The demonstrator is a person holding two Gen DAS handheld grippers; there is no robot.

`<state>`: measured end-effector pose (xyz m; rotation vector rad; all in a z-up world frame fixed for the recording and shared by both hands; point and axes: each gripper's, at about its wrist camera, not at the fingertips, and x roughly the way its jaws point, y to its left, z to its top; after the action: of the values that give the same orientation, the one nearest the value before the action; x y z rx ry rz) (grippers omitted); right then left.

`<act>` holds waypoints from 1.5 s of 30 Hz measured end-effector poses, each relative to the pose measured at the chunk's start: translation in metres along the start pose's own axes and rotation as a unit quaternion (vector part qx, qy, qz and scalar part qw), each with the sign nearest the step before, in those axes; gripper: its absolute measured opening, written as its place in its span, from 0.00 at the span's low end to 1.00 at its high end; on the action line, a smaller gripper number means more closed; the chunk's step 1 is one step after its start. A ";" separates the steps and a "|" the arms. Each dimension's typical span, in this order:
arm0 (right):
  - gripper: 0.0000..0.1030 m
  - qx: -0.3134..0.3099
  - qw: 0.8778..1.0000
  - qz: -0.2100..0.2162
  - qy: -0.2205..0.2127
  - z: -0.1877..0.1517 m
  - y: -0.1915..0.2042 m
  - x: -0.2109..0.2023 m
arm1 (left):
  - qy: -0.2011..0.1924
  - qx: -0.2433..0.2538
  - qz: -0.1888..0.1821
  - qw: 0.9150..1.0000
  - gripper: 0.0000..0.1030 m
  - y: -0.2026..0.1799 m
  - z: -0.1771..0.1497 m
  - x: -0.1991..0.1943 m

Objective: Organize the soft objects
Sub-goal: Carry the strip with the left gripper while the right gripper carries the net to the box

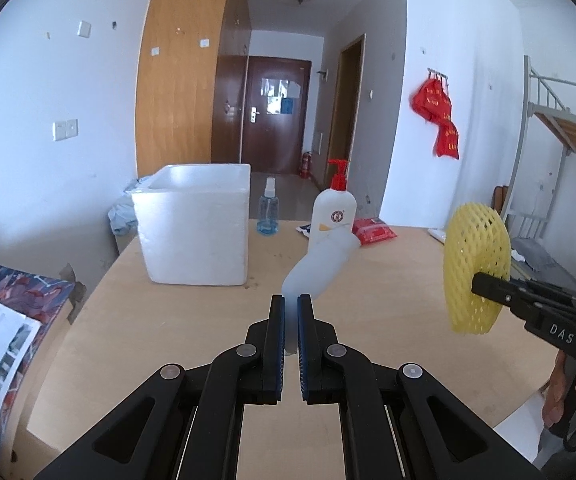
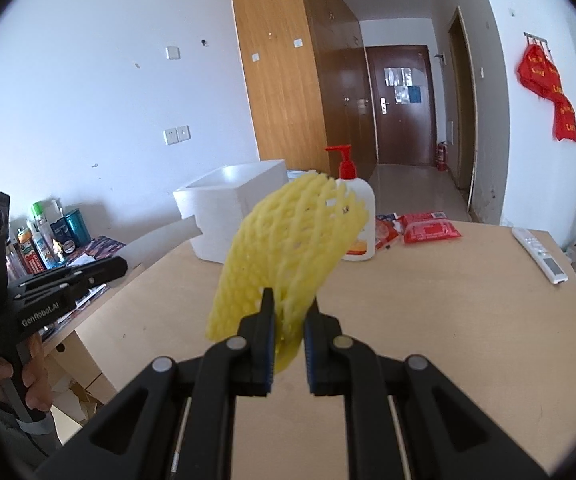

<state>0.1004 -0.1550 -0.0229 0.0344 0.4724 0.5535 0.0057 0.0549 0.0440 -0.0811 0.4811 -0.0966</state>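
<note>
foam box (image 1: pixel 194 226), pump bottle (image 1: pixel 332 211), spray bottle (image 1: pixel 268 213)

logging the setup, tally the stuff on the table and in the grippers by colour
white: 4 - foam box, pump bottle, remote, foam sheet in the left gripper
yellow: 1 - foam net in the right gripper
red: 1 - packet
blue: 1 - spray bottle
total: 7

- "DAS" was read in pale letters on the right gripper (image 1: pixel 483 286) body.
- "GenRobot.AI" was read on the left gripper (image 2: pixel 122 266) body — other labels stayed illegible.
</note>
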 end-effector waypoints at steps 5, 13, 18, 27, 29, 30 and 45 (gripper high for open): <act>0.15 -0.016 1.000 -0.006 -0.009 -0.009 0.015 -0.011 | -0.007 -0.007 0.008 1.000 0.06 0.003 -0.009 -0.016; 0.15 -0.041 0.998 0.034 -0.014 -0.008 0.044 -0.008 | -0.022 -0.021 0.045 0.999 0.06 0.018 -0.015 -0.040; 0.15 -0.058 0.996 0.063 -0.010 -0.006 0.064 0.003 | -0.027 -0.032 0.073 0.996 0.06 0.036 -0.019 -0.052; 0.15 -0.070 0.993 0.096 -0.003 0.000 0.087 0.024 | -0.027 -0.041 0.100 0.994 0.06 0.055 -0.021 -0.056; 0.15 -0.068 0.993 0.096 -0.002 0.002 0.089 0.028 | -0.023 -0.040 0.100 0.994 0.06 0.056 -0.019 -0.052; 0.15 -0.066 0.993 0.096 -0.001 0.003 0.088 0.029 | -0.022 -0.040 0.099 0.994 0.06 0.056 -0.018 -0.051; 0.15 -0.055 0.995 0.088 0.004 0.038 0.085 0.067 | -0.032 -0.044 0.097 0.994 0.06 0.074 0.021 -0.013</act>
<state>0.1255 -0.0446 -0.0039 -0.0320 0.4488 0.7518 0.0093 0.1309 0.0614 -0.1221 0.4270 0.1178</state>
